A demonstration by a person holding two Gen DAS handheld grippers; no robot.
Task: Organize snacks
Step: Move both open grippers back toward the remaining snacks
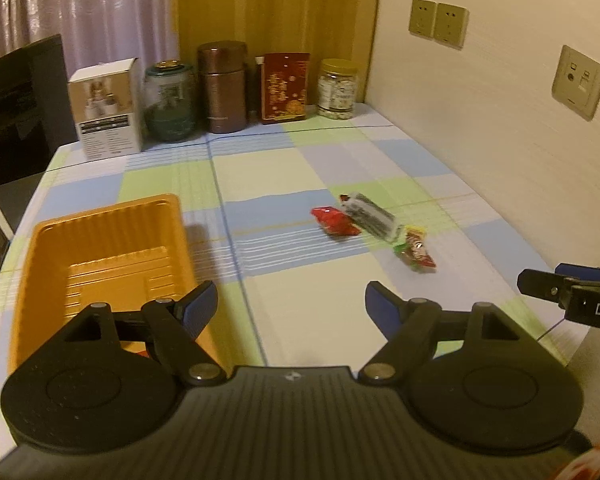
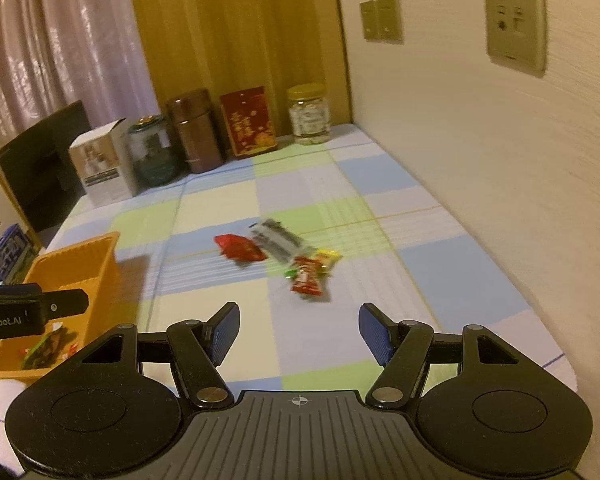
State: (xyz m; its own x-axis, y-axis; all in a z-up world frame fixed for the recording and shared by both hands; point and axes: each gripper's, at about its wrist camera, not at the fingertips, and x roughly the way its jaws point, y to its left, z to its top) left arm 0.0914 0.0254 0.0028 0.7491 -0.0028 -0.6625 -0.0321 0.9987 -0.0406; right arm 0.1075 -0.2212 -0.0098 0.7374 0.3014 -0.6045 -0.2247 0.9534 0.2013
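Both tongs — left gripper (image 1: 291, 303) and right gripper (image 2: 299, 328) — gaped empty; some snacks lay in the orange tray (image 2: 96, 264), three packets (image 2: 276, 258) remained on the table.

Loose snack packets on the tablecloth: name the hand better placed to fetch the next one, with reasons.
Right, probably. The right gripper, jaws open and empty, faces the loose packets just ahead. The left gripper, also open and empty, sits beside the orange tray, farther from them.

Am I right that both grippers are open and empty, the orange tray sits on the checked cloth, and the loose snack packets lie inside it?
Not quite. The loose snack packets lie on the checked cloth, apart from the orange tray, as the left wrist view shows. The rest stands.
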